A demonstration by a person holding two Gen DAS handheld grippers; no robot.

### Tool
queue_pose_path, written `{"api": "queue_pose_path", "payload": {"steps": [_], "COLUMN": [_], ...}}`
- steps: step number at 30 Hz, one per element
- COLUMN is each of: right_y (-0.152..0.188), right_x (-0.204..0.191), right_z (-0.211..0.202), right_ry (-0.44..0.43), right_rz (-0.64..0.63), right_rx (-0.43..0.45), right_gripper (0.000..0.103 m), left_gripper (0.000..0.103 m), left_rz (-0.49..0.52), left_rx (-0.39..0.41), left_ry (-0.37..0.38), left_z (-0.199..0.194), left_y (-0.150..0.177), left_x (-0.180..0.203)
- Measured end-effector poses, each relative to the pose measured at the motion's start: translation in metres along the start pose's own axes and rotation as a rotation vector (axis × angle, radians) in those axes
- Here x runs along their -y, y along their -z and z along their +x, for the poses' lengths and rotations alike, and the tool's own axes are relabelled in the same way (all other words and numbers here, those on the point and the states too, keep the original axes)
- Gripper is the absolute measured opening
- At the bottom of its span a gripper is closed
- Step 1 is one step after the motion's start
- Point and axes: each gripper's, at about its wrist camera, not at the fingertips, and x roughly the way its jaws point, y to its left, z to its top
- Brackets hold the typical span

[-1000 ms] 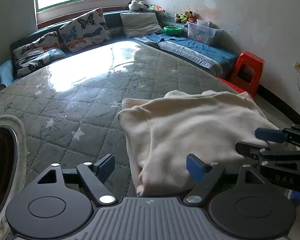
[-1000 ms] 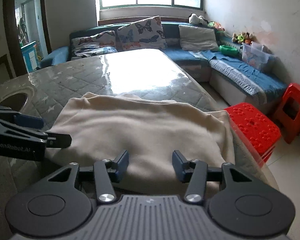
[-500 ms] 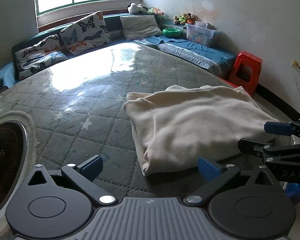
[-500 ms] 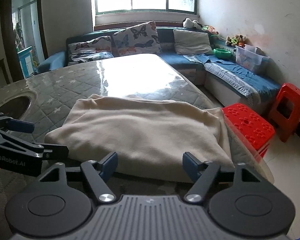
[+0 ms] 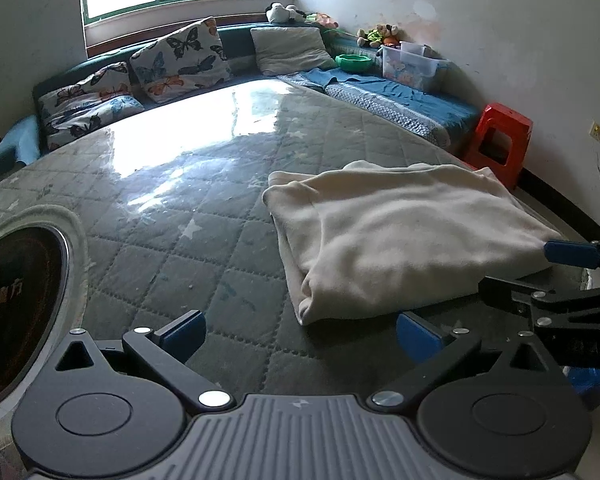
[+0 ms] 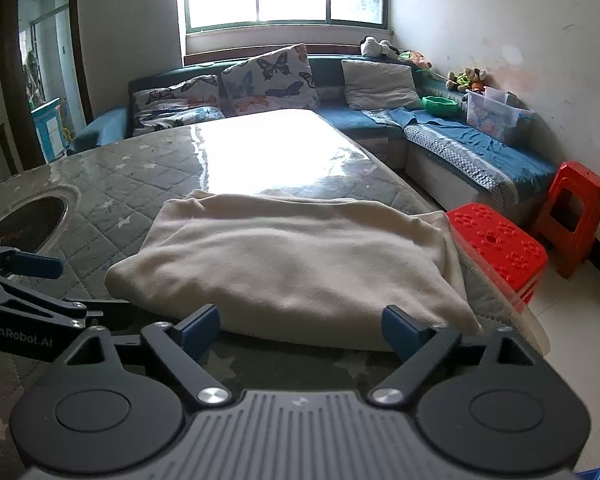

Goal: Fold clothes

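Far to the left of our left gripper we see one round dark opening set into the counter, which wears a quilted grey cover under a clear glossy sheet. This gripper hangs just before the near edge of the cloth, its two blue pads wide apart and nothing between them. We judge it has let go so that the fold can rest by its own weight.

Ahead of it and a little to the right lies the one cream garment, folded into a thick rectangle, flat on the counter and near its right edge. One garment only is there; we count no other clothes on the counter.

Our right gripper stands just before the same near edge of the garment, further right. Its jaws are opening, and no cloth is between them; the cloth begins just beyond the pads. Both grippers are side by side, probably because each one carried one corner of the fold.

To the right of this gripper, beside the counter, we count two red stools: one with a dotted top close to the counter edge, and one taller further away. Behind, one blue corner sofa carries cushions; we count four.
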Motion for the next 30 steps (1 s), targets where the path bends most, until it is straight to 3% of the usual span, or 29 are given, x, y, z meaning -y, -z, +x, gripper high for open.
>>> {"api": "queue_pose_path", "payload": {"steps": [30], "right_y": [0.026], "right_x": [-0.009], "right_z": [-0.013], "right_ry": [0.015], "right_rz": [0.083], "right_rx": [-0.009], "right_gripper": [0.099], "left_gripper": [0.103], "left_rz": [0.011], "left_rx": [-0.019], "left_ry": [-0.034], "left_z": [-0.011], "left_y": [0.028], "left_x": [0.002]}}
